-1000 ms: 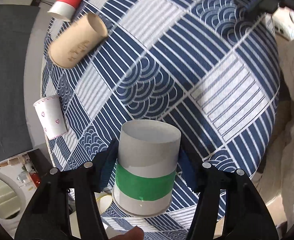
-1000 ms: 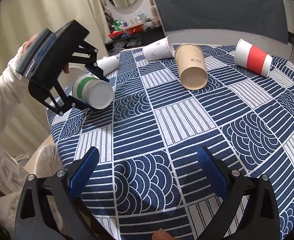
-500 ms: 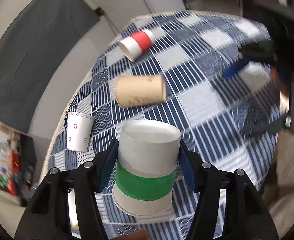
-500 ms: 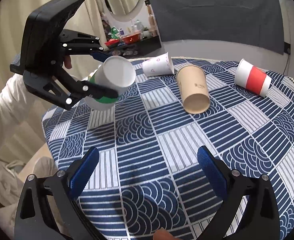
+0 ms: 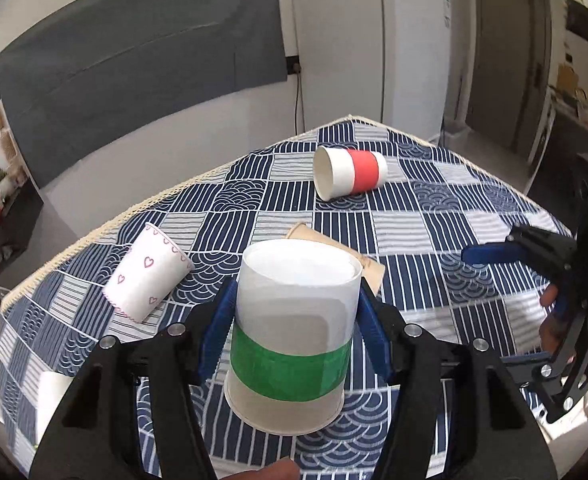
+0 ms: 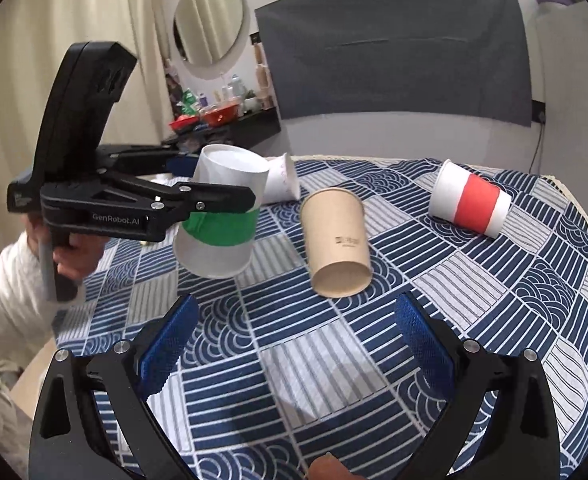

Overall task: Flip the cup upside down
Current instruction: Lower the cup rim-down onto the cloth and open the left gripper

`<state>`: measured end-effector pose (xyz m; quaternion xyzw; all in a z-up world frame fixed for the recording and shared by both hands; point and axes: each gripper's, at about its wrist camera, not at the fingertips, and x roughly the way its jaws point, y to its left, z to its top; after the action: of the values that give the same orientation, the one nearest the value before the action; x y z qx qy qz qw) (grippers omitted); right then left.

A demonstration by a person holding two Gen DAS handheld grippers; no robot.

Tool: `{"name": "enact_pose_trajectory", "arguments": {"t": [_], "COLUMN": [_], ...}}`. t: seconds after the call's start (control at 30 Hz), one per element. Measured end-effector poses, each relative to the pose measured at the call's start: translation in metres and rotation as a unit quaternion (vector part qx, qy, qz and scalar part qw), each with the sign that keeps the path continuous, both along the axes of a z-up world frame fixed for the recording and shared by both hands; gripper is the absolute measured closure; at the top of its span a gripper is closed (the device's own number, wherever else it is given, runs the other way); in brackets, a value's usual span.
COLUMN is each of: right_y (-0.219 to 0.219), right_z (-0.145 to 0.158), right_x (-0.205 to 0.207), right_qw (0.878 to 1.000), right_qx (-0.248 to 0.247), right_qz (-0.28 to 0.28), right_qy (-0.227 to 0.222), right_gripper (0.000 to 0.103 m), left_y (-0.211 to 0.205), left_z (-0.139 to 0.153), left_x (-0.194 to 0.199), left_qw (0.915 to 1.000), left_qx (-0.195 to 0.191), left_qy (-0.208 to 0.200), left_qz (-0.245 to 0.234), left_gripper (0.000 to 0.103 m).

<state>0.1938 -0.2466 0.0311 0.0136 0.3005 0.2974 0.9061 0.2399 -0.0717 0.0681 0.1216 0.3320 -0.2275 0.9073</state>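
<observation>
At the left of the right wrist view, the left claw (image 6: 214, 196) clamps the green-banded cup (image 6: 218, 228), base up and slightly tilted, above the desk (image 6: 494, 292). Centre lies a brown cup (image 6: 336, 240). At the bottom, the right claw (image 6: 294, 356) gapes wide.

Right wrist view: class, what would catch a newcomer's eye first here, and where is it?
The green-banded paper cup stands out first: the left claw holds it above the patterned tablecloth, base up and slightly tilted, at the left. Behind it, three cups lie on their sides: a brown paper cup centre, a red-banded cup right, a heart-printed cup at the back.
</observation>
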Motion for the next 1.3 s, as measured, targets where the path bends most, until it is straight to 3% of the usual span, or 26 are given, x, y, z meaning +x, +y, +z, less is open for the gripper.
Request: {"name": "enact_pose_trajectory", "arguments": {"t": [0.1,0.2,0.57,0.7,0.9,1.3], "right_y": [0.002,0.005,0.011,0.011,0.015,0.017], "right_z": [-0.003,-0.006,-0.017,-0.017,-0.015,-0.013], "right_x": [0.010,0.015,0.023,0.021,0.013,-0.013], "right_qw": [1.000,1.000,0.999,0.998,0.998,0.998], "right_qx": [-0.012,-0.023,-0.045,-0.050,-0.057,-0.060], "right_qz": [-0.014,-0.020,-0.023,-0.024,-0.017,-0.019], "right_qy": [0.002,-0.001,0.007,0.007,0.007,-0.001], "right_gripper": [0.009,0.009,0.008,0.008,0.008,0.008], "left_y": [0.002,0.006,0.007,0.013,0.022,0.033], "left_z": [-0.006,-0.016,-0.036,-0.039,-0.035,-0.036], "left_x": [0.005,0.010,-0.005,-0.007,-0.024,-0.072], "left_qw": [0.9996,0.9987,0.9986,0.9986,0.9992,0.9997], "left_qx": [-0.014,-0.040,-0.044,-0.050,-0.039,0.001], "left_qy": [-0.017,-0.008,-0.023,0.005,0.005,-0.008], "left_qz": [0.017,0.032,0.020,0.015,0.009,0.022], "left_gripper": [0.044,0.044,0.043,0.030,0.012,0.006]}}
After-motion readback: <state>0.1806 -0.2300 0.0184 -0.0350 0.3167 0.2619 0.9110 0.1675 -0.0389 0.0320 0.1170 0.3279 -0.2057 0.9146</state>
